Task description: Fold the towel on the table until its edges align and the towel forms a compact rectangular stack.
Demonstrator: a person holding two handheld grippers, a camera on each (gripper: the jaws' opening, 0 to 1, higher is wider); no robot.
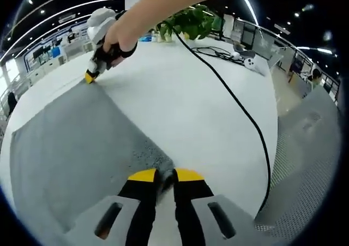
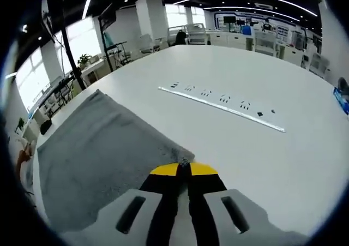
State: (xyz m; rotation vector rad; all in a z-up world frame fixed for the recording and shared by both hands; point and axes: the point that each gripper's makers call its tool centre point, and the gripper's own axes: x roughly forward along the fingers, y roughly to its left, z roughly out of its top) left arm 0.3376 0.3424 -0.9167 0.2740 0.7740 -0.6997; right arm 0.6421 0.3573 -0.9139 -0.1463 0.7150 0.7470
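Both tools closed on neighbouring corners of the grey towel point(image 1: 71, 148) lying flat on the white counter point(image 1: 196, 115): left tool point(image 1: 166, 174) near, right tool point(image 1: 90, 77) across, free cloth stretching away from both.

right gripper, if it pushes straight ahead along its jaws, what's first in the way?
The right gripper is shut on a corner of the grey towel. Straight ahead lies bare white table, then the long recessed socket strip set flush in it. Probably nothing raised blocks the line, though depth is hard to judge.
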